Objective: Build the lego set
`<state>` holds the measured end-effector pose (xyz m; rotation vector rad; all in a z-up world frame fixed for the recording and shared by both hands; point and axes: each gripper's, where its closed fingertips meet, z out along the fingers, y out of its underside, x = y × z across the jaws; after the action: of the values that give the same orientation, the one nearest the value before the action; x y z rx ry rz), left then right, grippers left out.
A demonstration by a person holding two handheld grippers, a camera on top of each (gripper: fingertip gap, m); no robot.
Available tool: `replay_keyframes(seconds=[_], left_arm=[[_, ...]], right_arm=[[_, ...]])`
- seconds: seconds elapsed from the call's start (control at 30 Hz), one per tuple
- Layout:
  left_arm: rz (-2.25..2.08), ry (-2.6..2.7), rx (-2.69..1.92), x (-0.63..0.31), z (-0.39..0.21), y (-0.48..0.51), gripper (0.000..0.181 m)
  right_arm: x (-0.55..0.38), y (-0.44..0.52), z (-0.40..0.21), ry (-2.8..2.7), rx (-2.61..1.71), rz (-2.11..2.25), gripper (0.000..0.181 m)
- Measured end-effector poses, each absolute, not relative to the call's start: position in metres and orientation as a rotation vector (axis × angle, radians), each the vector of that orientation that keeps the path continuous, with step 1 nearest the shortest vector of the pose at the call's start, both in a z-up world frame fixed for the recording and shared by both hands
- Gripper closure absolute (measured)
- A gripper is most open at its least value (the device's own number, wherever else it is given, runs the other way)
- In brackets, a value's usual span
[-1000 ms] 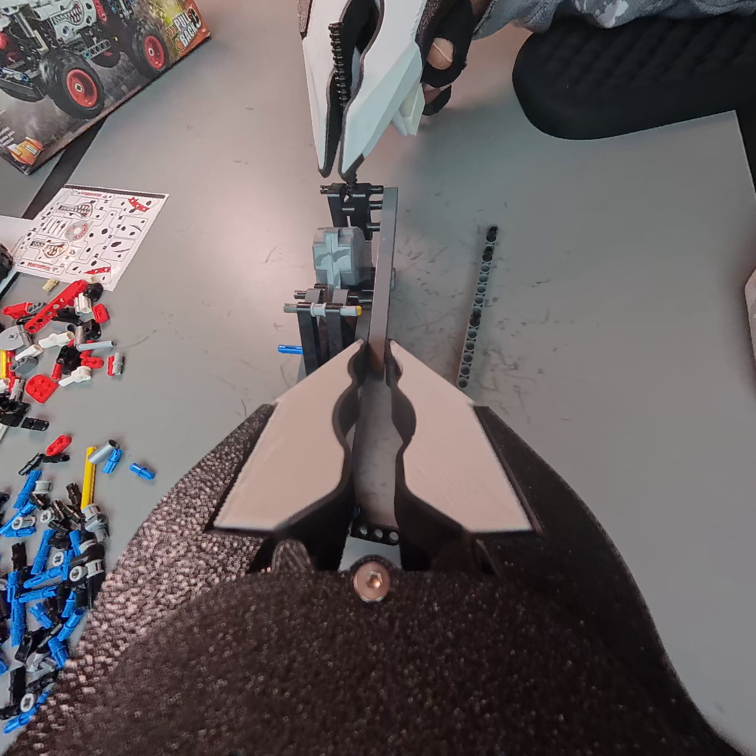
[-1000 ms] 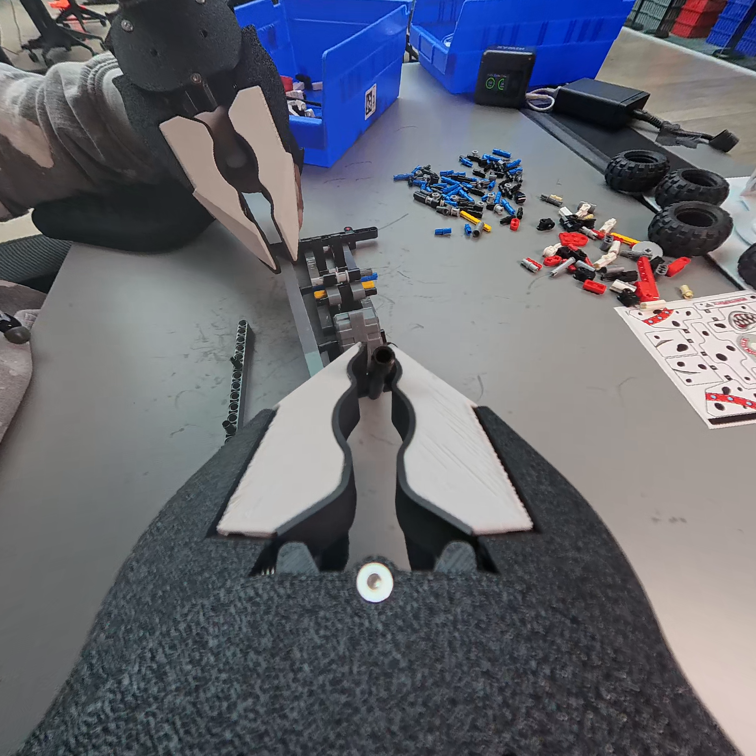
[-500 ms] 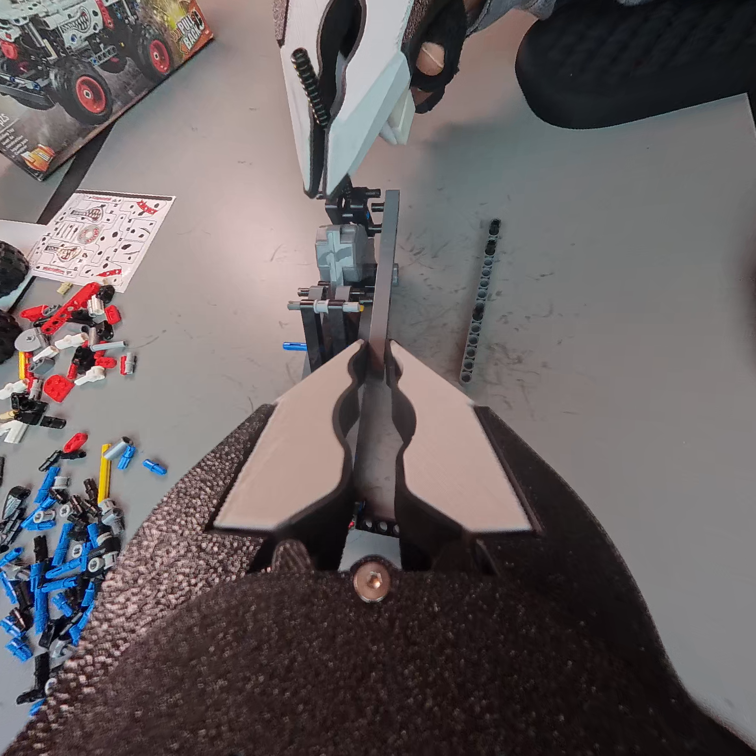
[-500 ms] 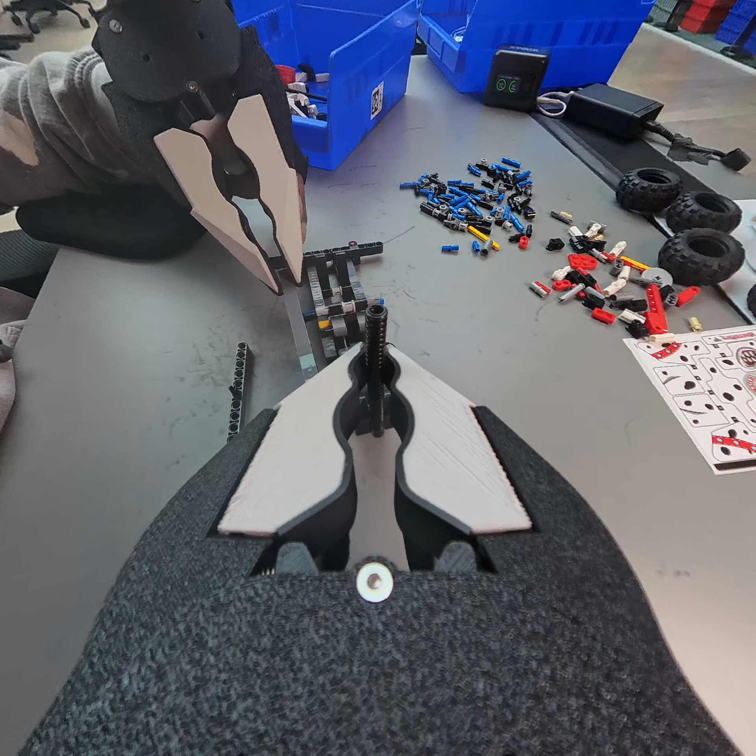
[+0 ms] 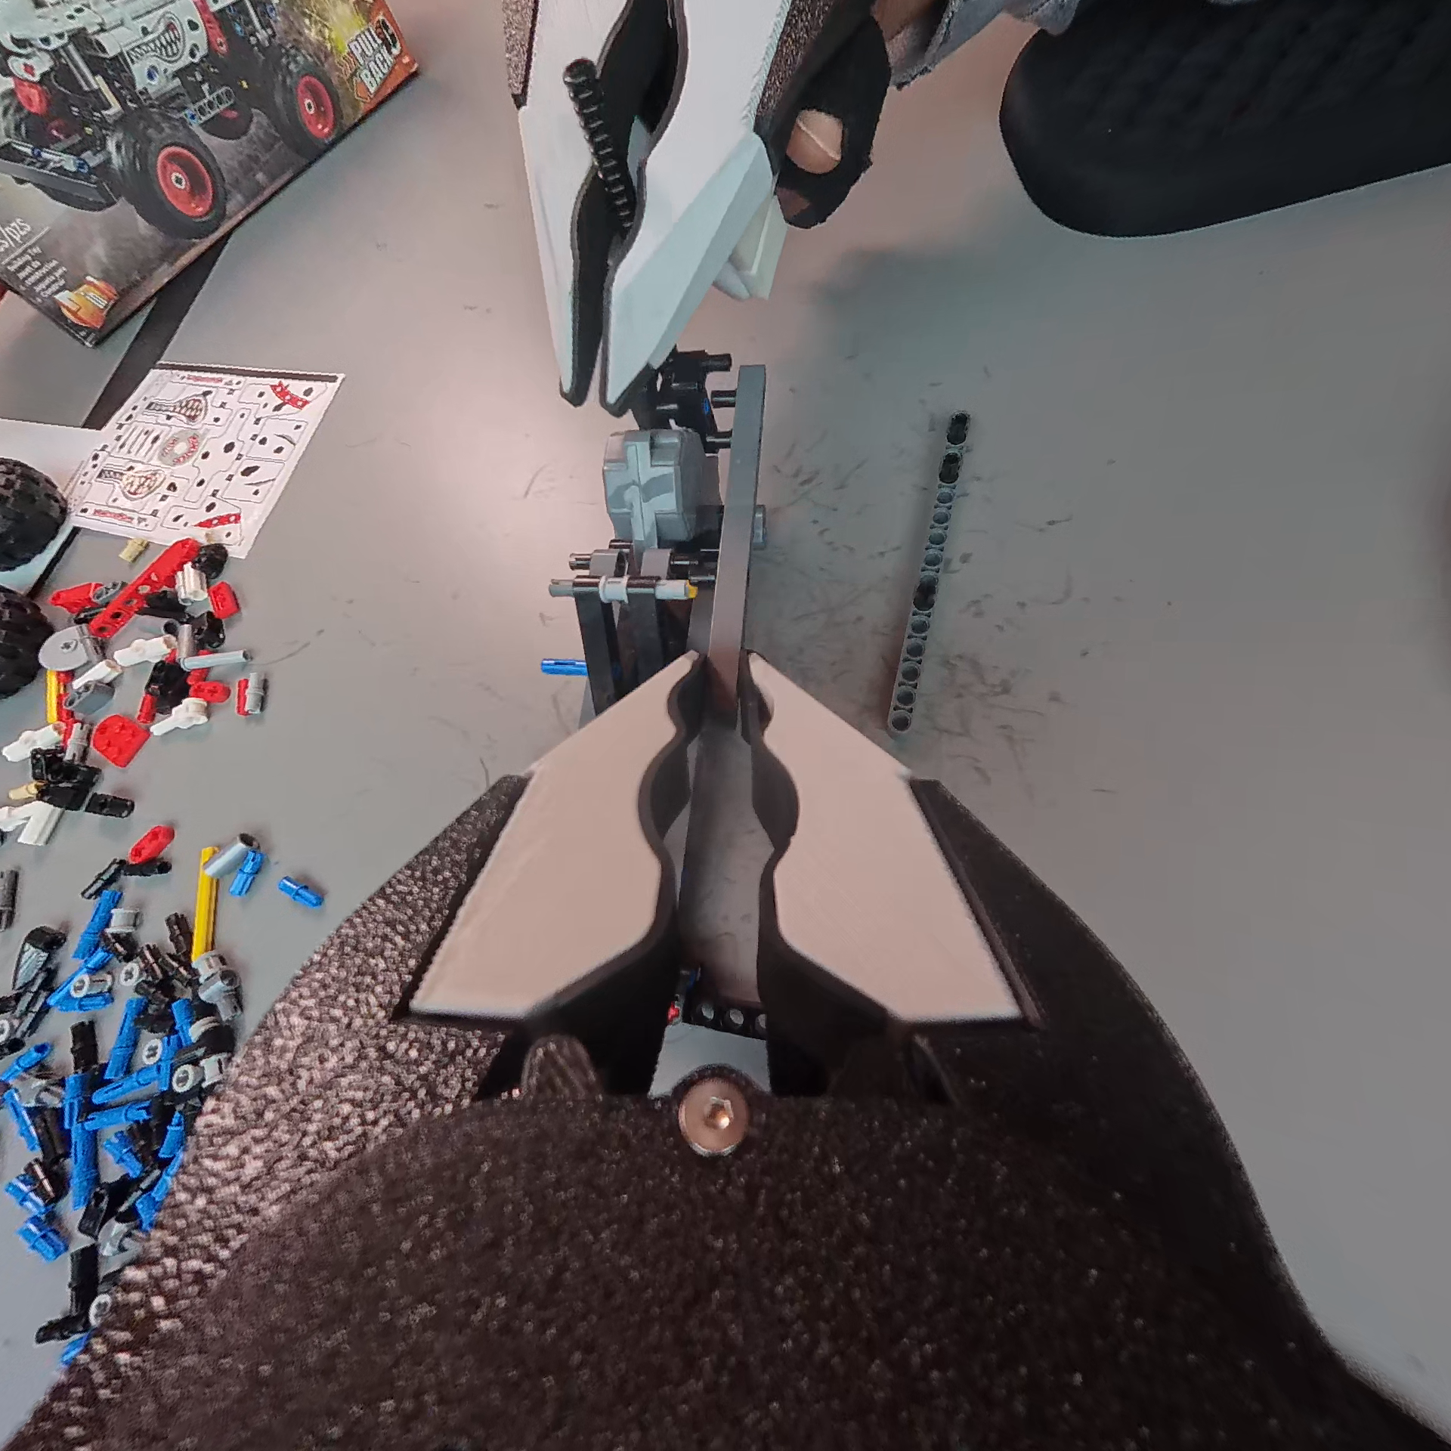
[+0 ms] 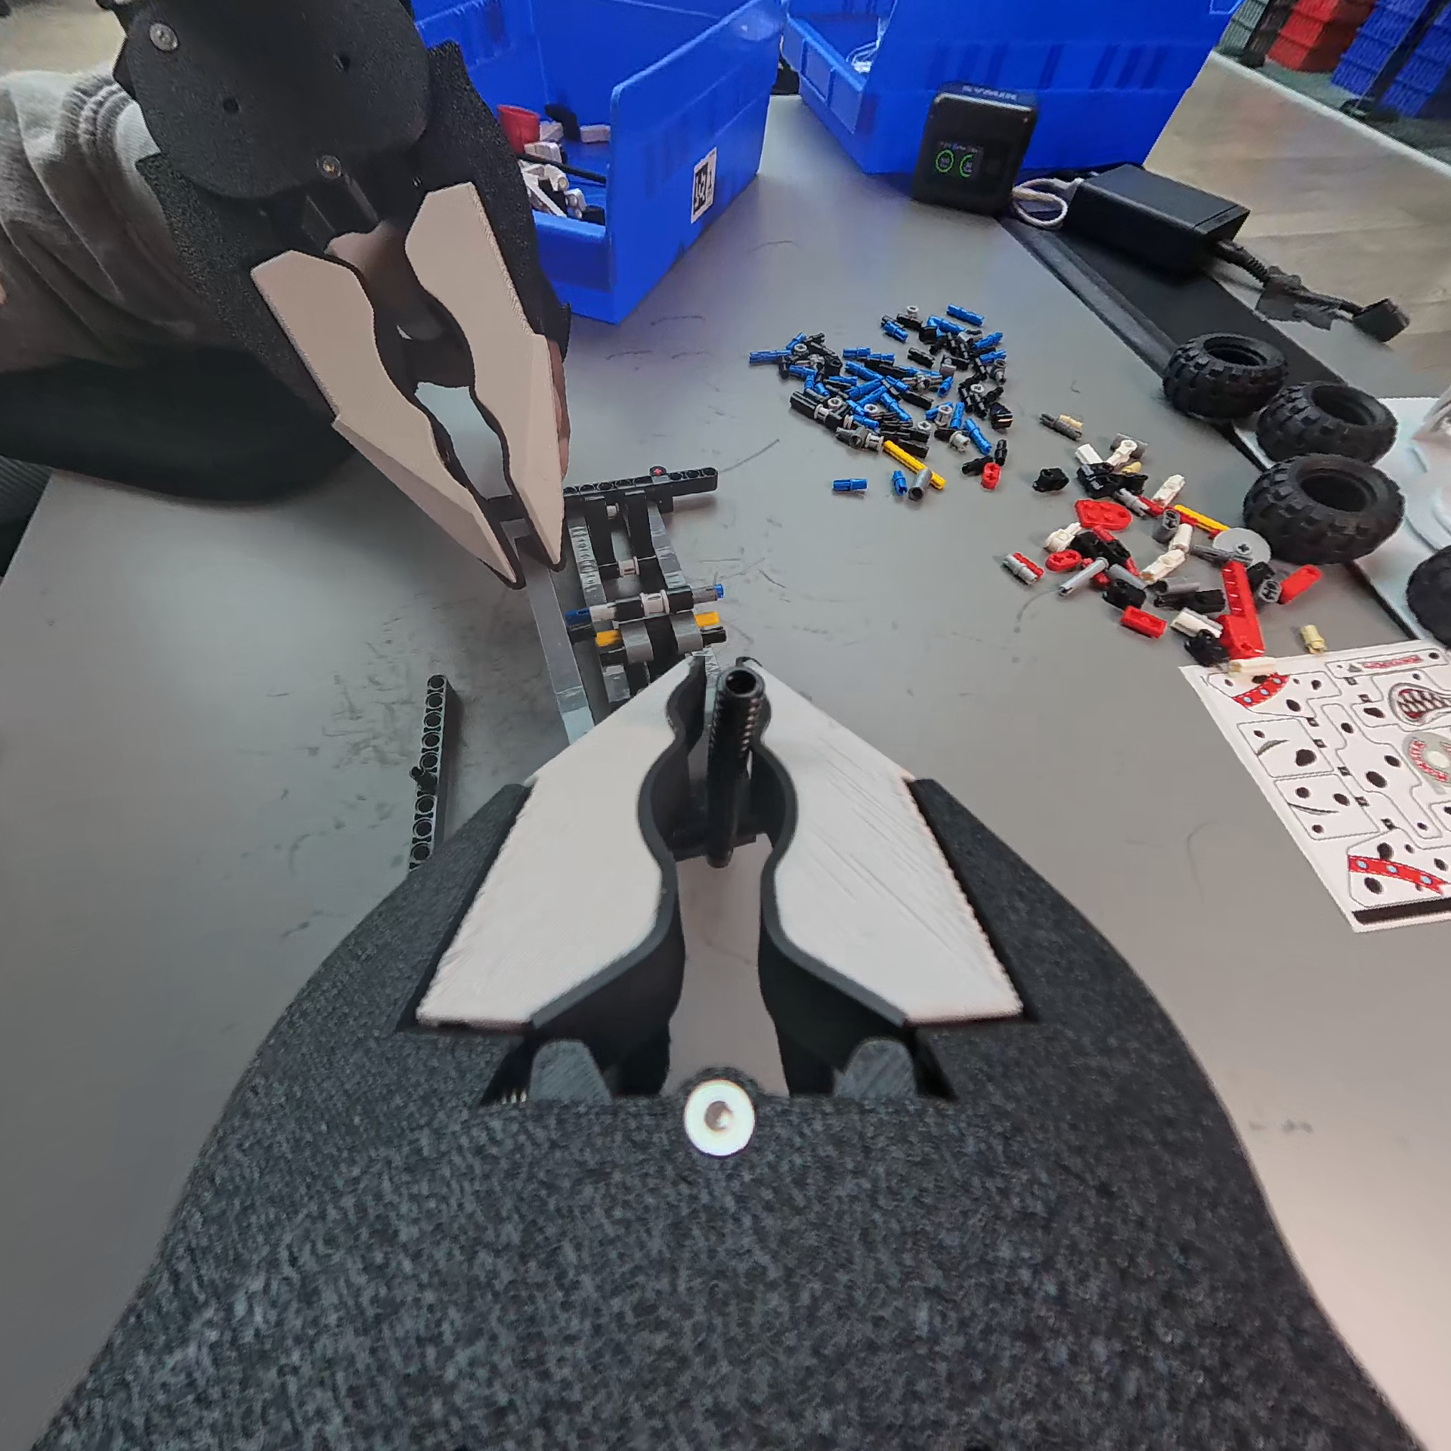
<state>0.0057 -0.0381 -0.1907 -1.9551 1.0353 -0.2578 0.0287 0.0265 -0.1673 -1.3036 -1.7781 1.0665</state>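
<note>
Two grippers at the chassis (image 6: 628, 597) mid-table: left gripper (image 5: 721, 667) jaws clenched on its grey side beam (image 5: 734, 534), right gripper (image 6: 726, 683) jaws grasping a black ribbed axle (image 6: 734, 754) above its other end. Loose beam (image 5: 930, 573) right; bare table (image 5: 1178, 707) beyond; parts (image 6: 887, 392) piled opposite.

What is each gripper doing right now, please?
Left gripper: shut on the long dark grey beam of the assembly.
Right gripper: shut on a black ridged axle piece.
</note>
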Motion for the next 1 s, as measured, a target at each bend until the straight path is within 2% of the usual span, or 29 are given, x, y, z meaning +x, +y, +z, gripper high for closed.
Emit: replay_keyframes(seconds=[0.3, 0.5, 1.0], left_arm=[[-0.262, 1.027, -1.956, 0.005, -0.191, -0.038, 0.171], [-0.261, 1.026, -1.956, 0.005, -0.192, -0.037, 0.171], [-0.257, 1.033, -1.945, 0.003, -0.188, -0.041, 0.171]], right_arm=[[0.032, 0.030, -0.169, -1.772, -1.325, 1.015, 0.160], [0.031, 0.033, -0.166, -1.755, -1.338, 0.964, 0.159], [-0.013, 0.031, -0.178, -1.890, -1.336, 0.513, 0.181]])
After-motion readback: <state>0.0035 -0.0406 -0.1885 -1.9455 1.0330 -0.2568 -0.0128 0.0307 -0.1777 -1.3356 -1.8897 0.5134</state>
